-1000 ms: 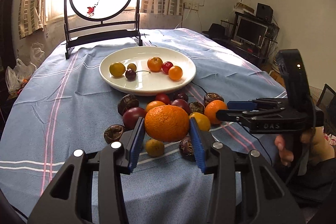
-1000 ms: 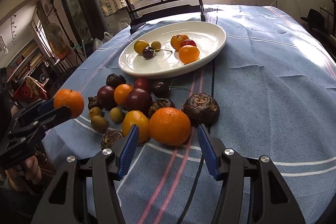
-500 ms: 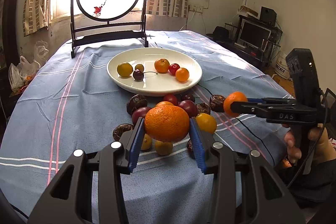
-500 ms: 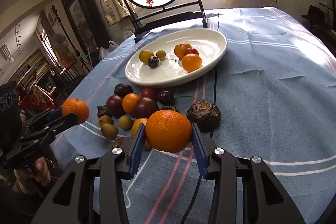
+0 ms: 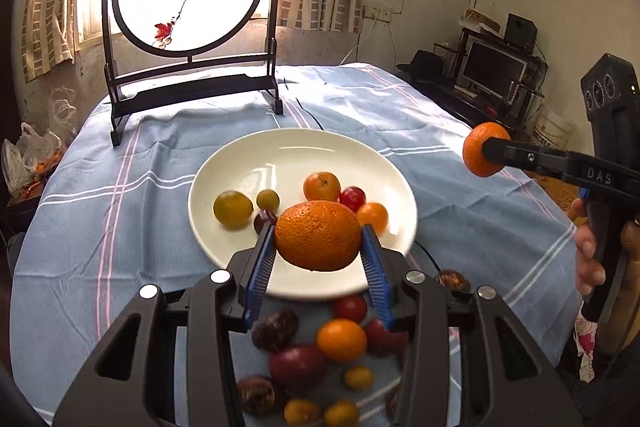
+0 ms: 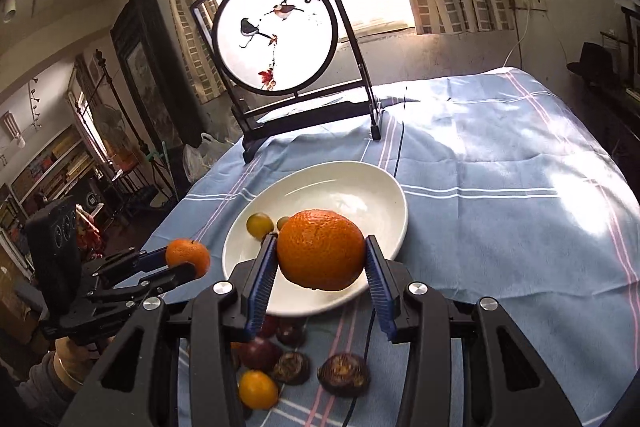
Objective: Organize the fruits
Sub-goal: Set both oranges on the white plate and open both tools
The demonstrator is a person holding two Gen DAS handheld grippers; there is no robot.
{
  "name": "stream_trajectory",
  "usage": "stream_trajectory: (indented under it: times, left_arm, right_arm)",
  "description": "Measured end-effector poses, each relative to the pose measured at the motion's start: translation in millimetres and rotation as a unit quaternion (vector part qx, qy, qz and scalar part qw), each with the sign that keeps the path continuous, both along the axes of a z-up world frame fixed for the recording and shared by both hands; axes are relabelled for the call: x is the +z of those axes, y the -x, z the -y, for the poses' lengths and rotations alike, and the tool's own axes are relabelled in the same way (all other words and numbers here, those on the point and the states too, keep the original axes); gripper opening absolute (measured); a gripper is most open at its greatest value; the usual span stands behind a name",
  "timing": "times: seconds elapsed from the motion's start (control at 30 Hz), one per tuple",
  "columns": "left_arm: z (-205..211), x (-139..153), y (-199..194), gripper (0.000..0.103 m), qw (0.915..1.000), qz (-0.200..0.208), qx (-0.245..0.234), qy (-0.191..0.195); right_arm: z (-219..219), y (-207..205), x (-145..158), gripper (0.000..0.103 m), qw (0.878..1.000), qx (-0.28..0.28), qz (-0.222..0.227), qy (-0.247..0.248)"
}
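Observation:
My left gripper point(image 5: 318, 231) is shut on a large orange point(image 5: 318, 237), held in the air over the near edge of the white plate point(image 5: 280, 143). The plate holds several small fruits point(image 5: 322, 186). My right gripper point(image 6: 320, 243) is shut on a second large orange point(image 6: 320, 251), also above the near rim of the plate point(image 6: 360, 171). In the left wrist view the right gripper point(image 5: 486, 151) hangs to the right of the plate. In the right wrist view the left gripper point(image 6: 188, 263) hangs to the plate's left. Loose fruits point(image 5: 340, 339) lie on the blue cloth below both grippers.
A black-framed round bird screen point(image 5: 188, 7) stands behind the plate. A thin black cable point(image 6: 394, 155) runs across the cloth past the plate. Dark round fruits point(image 6: 344, 373) lie near the front edge. A person's hand point(image 5: 588, 247) grips the right handle.
The right gripper closed on an orange and lifted it off the cloth. Both grippers rose and moved forward, from over the loose fruit to the plate's near rim.

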State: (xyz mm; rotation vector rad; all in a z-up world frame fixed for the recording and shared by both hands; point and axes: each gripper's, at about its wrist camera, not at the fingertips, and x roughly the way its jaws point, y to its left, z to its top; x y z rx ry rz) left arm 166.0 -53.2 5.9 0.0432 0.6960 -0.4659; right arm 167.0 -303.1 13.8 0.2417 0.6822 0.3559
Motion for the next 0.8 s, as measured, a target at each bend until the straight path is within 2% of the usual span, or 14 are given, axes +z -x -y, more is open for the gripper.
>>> stream_trajectory:
  times: [0.13, 0.23, 0.33, 0.43, 0.47, 0.5, 0.57, 0.7, 0.8]
  left_arm:
    - [16.9, -3.2, -58.7, 0.042, 0.9996, -0.026, -0.001, 0.008]
    - [29.8, -15.4, -96.4, 0.042, 0.9988, -0.049, 0.000, -0.004]
    - [37.6, -33.4, -127.4, 0.043, 0.9963, -0.085, -0.007, -0.010]
    - [36.9, -43.4, -143.6, 0.045, 0.9949, -0.100, 0.003, -0.007]
    - [32.5, -42.6, -144.8, 0.049, 0.9949, -0.101, 0.009, 0.004]
    - [27.6, -39.7, -142.4, 0.062, 0.9950, -0.097, 0.014, 0.016]
    - [20.1, -29.4, -129.3, 0.074, 0.9968, -0.072, 0.022, 0.028]
    - [14.4, -6.6, -90.6, 0.074, 0.9989, -0.040, 0.013, 0.020]
    - [8.9, 4.6, -42.9, 0.083, 0.9999, -0.014, -0.003, 0.003]
  right_arm:
    - [-14.7, -51.5, -20.1, 0.044, 0.999, -0.003, -0.033, 0.010]
    - [-20.8, -81.3, -37.4, 0.044, 0.998, -0.010, -0.055, 0.018]
    - [-22.9, -102.6, -52.8, 0.045, 0.997, -0.012, -0.074, 0.020]
    - [-22.8, -109.1, -58.8, 0.047, 0.997, -0.015, -0.076, 0.022]
    - [-22.9, -106.6, -57.0, 0.047, 0.997, -0.016, -0.070, 0.023]
    - [-22.9, -102.9, -54.2, 0.047, 0.998, -0.016, -0.063, 0.024]
    - [-22.1, -92.1, -44.6, 0.053, 0.999, -0.019, -0.042, 0.030]
    - [-19.5, -61.2, -26.6, 0.054, 0.999, -0.017, -0.021, 0.023]
    - [-19.7, -23.2, -18.9, 0.057, 0.999, -0.006, -0.004, 0.031]
